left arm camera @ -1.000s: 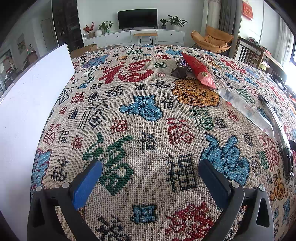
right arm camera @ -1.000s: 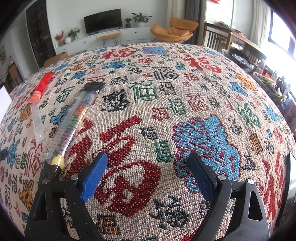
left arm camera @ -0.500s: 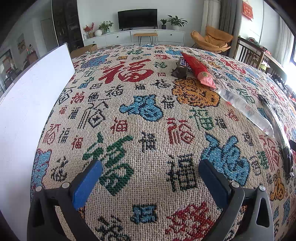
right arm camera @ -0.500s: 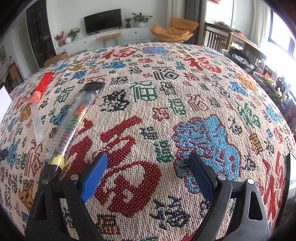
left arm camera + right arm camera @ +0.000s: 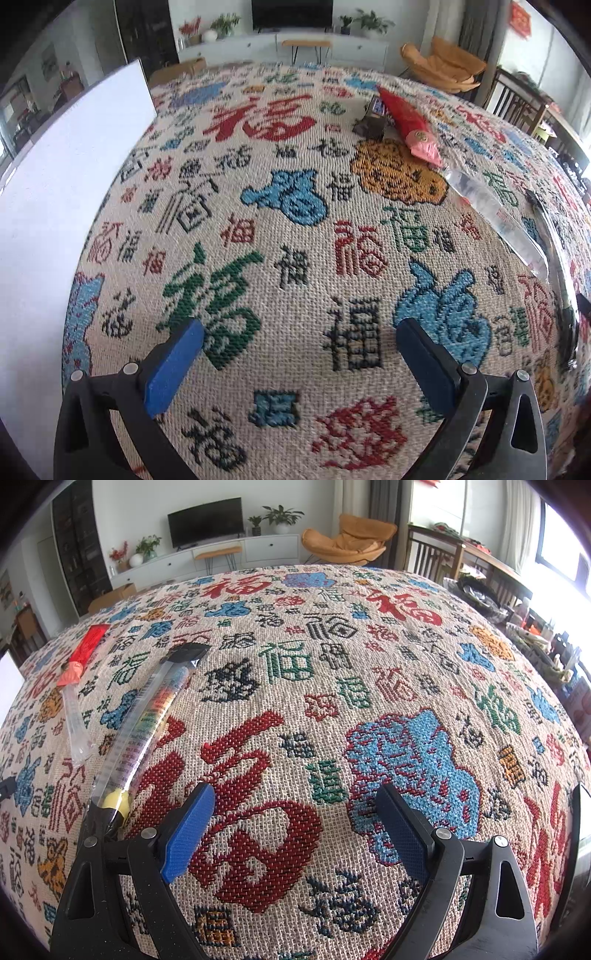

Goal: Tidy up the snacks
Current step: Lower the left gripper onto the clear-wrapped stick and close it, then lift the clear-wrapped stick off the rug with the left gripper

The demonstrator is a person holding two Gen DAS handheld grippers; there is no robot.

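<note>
My left gripper [image 5: 299,332] is open over the patterned tablecloth [image 5: 258,236], nothing between its blue pads. Far ahead to the right lie a red snack packet [image 5: 408,123] with a clear tail and a dark chocolate bar [image 5: 371,122] beside it. A long clear candy tube [image 5: 557,266] runs along the right edge. My right gripper [image 5: 295,801] is open too and empty. Just left of its left finger lies the candy tube [image 5: 147,723], with colourful sweets and a black header. The red packet [image 5: 83,657] lies farther left.
A white board [image 5: 62,206] stands upright along the table's left side. Beyond the table are a TV cabinet [image 5: 221,554], an orange lounge chair [image 5: 347,542] and wooden dining chairs [image 5: 436,554]. A dark object [image 5: 581,849] shows at the right edge.
</note>
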